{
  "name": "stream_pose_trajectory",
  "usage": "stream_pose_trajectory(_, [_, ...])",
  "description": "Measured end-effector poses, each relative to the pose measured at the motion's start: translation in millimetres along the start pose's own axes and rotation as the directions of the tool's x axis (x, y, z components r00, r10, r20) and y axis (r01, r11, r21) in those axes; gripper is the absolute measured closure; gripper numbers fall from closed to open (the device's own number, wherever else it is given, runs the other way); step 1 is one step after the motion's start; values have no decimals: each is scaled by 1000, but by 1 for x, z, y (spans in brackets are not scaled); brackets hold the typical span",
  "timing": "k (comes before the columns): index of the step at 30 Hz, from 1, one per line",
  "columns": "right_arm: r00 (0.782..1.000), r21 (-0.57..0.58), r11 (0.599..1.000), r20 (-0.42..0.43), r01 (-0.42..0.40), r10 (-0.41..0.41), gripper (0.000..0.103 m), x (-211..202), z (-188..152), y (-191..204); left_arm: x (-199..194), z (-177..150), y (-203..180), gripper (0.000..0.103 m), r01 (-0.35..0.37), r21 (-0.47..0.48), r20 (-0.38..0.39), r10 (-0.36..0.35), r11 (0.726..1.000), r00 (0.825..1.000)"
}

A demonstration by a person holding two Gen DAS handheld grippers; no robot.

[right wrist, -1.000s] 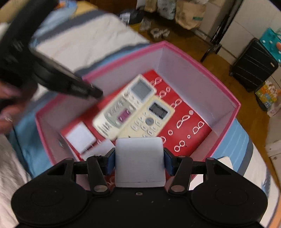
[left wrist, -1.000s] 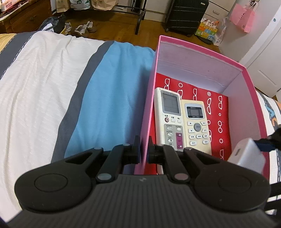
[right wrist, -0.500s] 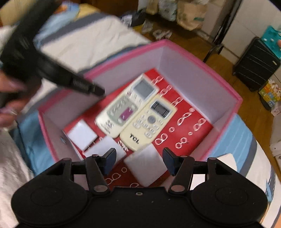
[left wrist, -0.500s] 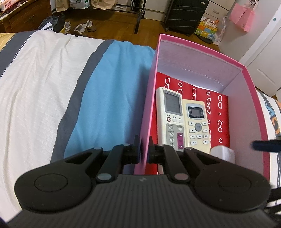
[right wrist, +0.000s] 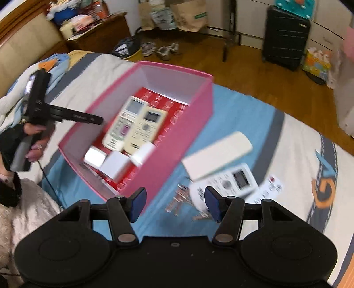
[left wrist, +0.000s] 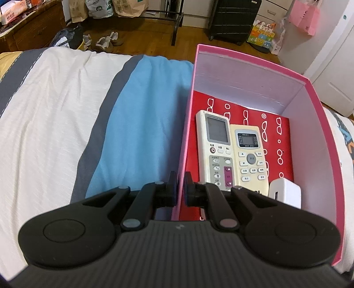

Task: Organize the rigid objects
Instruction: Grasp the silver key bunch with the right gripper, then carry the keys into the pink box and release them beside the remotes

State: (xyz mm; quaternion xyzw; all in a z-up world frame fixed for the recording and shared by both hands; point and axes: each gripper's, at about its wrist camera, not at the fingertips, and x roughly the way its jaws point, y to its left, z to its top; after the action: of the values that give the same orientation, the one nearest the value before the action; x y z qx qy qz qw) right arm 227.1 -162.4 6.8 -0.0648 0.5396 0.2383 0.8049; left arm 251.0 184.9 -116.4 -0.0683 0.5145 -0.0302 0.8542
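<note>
A pink box (left wrist: pixel 247 55) (right wrist: pixel 177 141) sits on the bed. In it lie two remotes (left wrist: pixel 219 146) (right wrist: pixel 141 124) side by side and white charger blocks (left wrist: pixel 285 192) (right wrist: pixel 115 164). My left gripper (left wrist: pixel 181 188) is shut on the box's left wall; it also shows in the right wrist view (right wrist: pixel 97 120). My right gripper (right wrist: pixel 174 202) is open and empty, raised above the box's near right corner. On the bed right of the box lie a white rectangular remote (right wrist: pixel 216 155), a white remote with a screen (right wrist: pixel 234 181) and a small metal object (right wrist: pixel 183 203).
The striped bedspread (left wrist: pixel 66 110) spreads left of the box. Beyond the bed's far edge is wood floor with shoes (left wrist: pixel 106 41), a black suitcase (left wrist: pixel 234 20), bags and a wooden cabinet (left wrist: pixel 28 28). A fluffy white cloth (right wrist: pixel 28 212) lies at the near left.
My right gripper opened and dropped the white charger block into the box, then pulled up and back to the right. The left gripper has stayed on the box wall.
</note>
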Motion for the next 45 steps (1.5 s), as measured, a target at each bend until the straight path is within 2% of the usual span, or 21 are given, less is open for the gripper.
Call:
stream_pose_trajectory(5, [999, -22, 999, -20, 28, -29, 39, 30, -28, -20, 0, 0, 1, 98, 1, -8, -1, -1, 1000, 1000])
stream_pose_trajectory(8, [999, -67, 997, -30, 41, -43, 31, 55, -40, -32, 1, 1, 0, 98, -7, -9, -3, 7, 1000, 1000])
stream_pose_trajectory(13, [992, -232, 968, -50, 98, -113, 31, 90, -55, -39, 2, 1, 1, 97, -5, -10, -5, 5, 1000, 1000])
stream_pose_trajectory(16, [991, -169, 980, -62, 104, -116, 31, 108, -53, -49, 5, 2, 1, 97, -3, -16, -12, 3, 1000, 1000])
stream_pose_trajectory(17, [993, -137, 986, -67, 92, -102, 26, 112, -52, -51, 5, 1, 1, 97, -2, -17, -13, 2, 1000, 1000])
stream_pose_trajectory(19, [996, -90, 993, -46, 74, -78, 25, 116, -50, -52, 5, 1, 2, 97, -2, -16, -15, 1, 1000, 1000])
stream_pose_trajectory(20, [996, -88, 993, -38, 77, -81, 35, 117, -49, -49, 5, 1, 2, 97, -1, -17, -16, 1, 1000, 1000])
stream_pose_trajectory(21, [996, -94, 993, -34, 74, -78, 53, 116, -49, -45, 5, 1, 2, 97, 0, -19, -17, 0, 1000, 1000])
stream_pose_trajectory(23, [997, -90, 994, -32, 60, -63, 60, 112, -48, -38, 5, 1, 3, 97, 2, -21, -18, -3, 1000, 1000])
stream_pose_trajectory(27, [998, 8, 999, -34, 51, -51, 88, 96, -43, -38, 6, 2, 3, 97, 3, -23, -18, -4, 1000, 1000])
stream_pose_trajectory(29, [1000, 77, 997, -16, 23, -22, 92, 86, -43, -40, 6, 2, 3, 97, 2, -21, -18, -3, 1000, 1000])
stream_pose_trajectory(33, [1000, 109, 994, -2, 10, -10, 98, 77, -46, -34, 6, 2, 3, 97, 3, -23, -18, -4, 1000, 1000])
stream_pose_trajectory(37, [1000, 161, 987, 29, -12, 7, 98, 64, -48, -32, 6, 1, 3, 97, 10, -27, -18, -10, 1000, 1000])
stream_pose_trajectory(41, [995, 219, 976, 102, -23, 1, 98, 43, -50, -34, 6, 1, 3, 97, 10, -27, -18, -11, 1000, 1000])
stream_pose_trajectory(45, [976, 256, 966, 215, -34, -22, 97, 9, -48, -24, 4, 1, 5, 97, 19, -34, -9, -20, 999, 1000])
